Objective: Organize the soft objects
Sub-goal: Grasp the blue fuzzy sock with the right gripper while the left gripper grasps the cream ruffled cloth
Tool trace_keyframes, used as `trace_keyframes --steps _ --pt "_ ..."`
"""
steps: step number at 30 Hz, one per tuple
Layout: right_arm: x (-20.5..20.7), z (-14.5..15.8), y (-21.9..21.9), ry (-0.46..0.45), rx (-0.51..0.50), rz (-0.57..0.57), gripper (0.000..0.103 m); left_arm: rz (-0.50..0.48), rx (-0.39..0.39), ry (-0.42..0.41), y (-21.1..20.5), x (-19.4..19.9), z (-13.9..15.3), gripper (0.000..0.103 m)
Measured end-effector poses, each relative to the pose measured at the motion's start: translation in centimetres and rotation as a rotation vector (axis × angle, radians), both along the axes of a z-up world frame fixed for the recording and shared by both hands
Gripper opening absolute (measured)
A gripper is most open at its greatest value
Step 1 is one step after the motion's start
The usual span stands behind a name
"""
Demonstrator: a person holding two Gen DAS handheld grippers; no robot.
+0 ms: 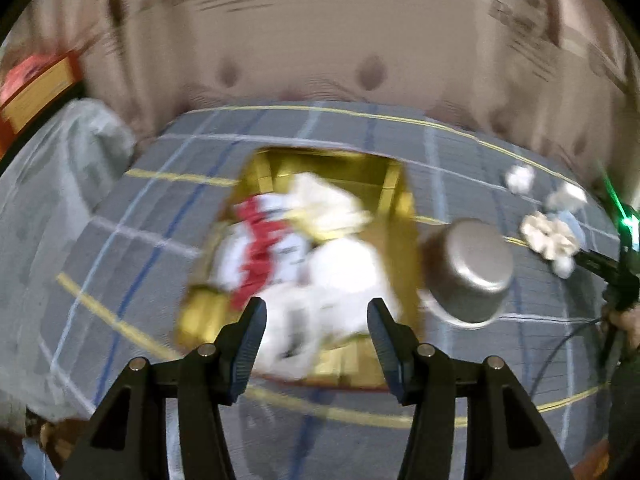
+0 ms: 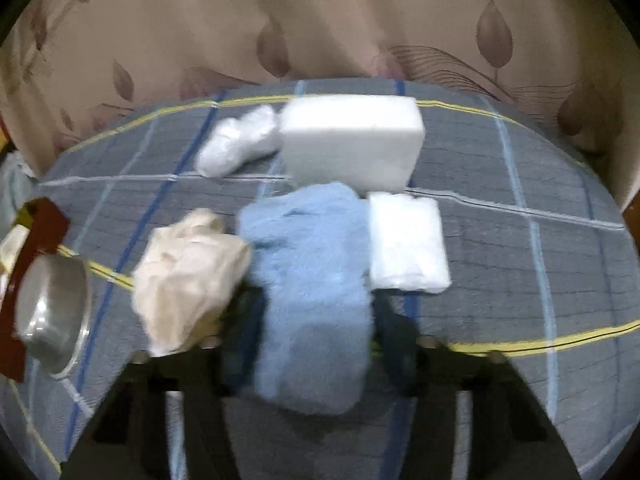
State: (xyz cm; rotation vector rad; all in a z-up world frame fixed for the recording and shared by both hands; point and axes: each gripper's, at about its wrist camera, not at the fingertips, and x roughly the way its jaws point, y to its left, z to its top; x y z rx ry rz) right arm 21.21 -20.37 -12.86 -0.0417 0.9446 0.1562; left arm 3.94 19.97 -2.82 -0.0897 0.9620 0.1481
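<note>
- Grey quilted bedspread [image 2: 520, 184] with blue, white and yellow stripes covers the bed; a beige curtain [image 2: 320, 20] with a leaf print hangs behind it.
- Left claw [image 1: 316, 322]: its 2 fingers stand wide apart with nothing between them. It hangs above an open gold box [image 1: 396, 216].
- Gold box: sits on the bedspread and holds white, cream and red soft items [image 1: 304, 248]. Motion blur hides their exact shapes.
- Metal pot [image 1: 468, 272]: lies upside down on the bedspread, just beside the right edge of the gold box. In the right wrist view it appears at the far left.
- Right claw [image 2: 316, 320]: its fingers sit against both sides of a blue fluffy cloth [image 2: 312, 280], and the cloth fills the gap between them. The view is blurred, but the cloth reads as gripped.
- Cream crumpled cloth [image 2: 188, 276]: lies just left of the blue fluffy cloth, touching it.
- White folded pad [image 2: 408, 240]: lies just right of the blue fluffy cloth.
- White foam block [image 2: 352, 144]: stands beyond the blue fluffy cloth, near the curtain.
- White plastic bundle [image 2: 236, 144]: lies left of the white foam block, touching it.
- Left wrist view: the right claw shows at the far right edge, near small white and cream soft pieces.
</note>
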Motion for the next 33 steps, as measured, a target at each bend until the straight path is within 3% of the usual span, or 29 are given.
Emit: trace_keyframes --steps 2,6,14,18,24,29,33 --pt "-0.7 0.1 -0.1 0.005 0.035 0.008 0.026 -0.058 0.001 0.001 -2.6 1.4 0.0 0.054" --pt "-3.1 0.5 -1.4 0.004 0.060 -0.006 0.023 -0.162 -0.019 0.003 -7.2 3.8 -0.4 0.054" --pt "-7.1 0.9 -7.9 -0.042 -0.052 -0.161 0.022 -0.342 -0.045 0.008 -15.6 7.6 -1.6 0.054" --pt "-8.2 0.7 -11.0 -0.072 -0.031 -0.232 0.024 -0.401 -0.086 0.032 -18.9 9.2 -2.3 0.054" --pt "-7.8 0.7 -10.7 -0.072 -0.028 -0.224 0.029 -0.476 -0.144 0.036 -23.9 11.8 -2.5 0.056" --pt "-7.7 0.6 -10.6 -0.070 -0.022 -0.217 0.030 -0.513 -0.104 0.028 -27.7 14.2 -3.4 0.061" --pt "-7.7 0.5 -10.7 -0.071 -0.010 -0.218 0.031 -0.504 -0.039 0.084 -29.5 16.3 -5.5 0.061"
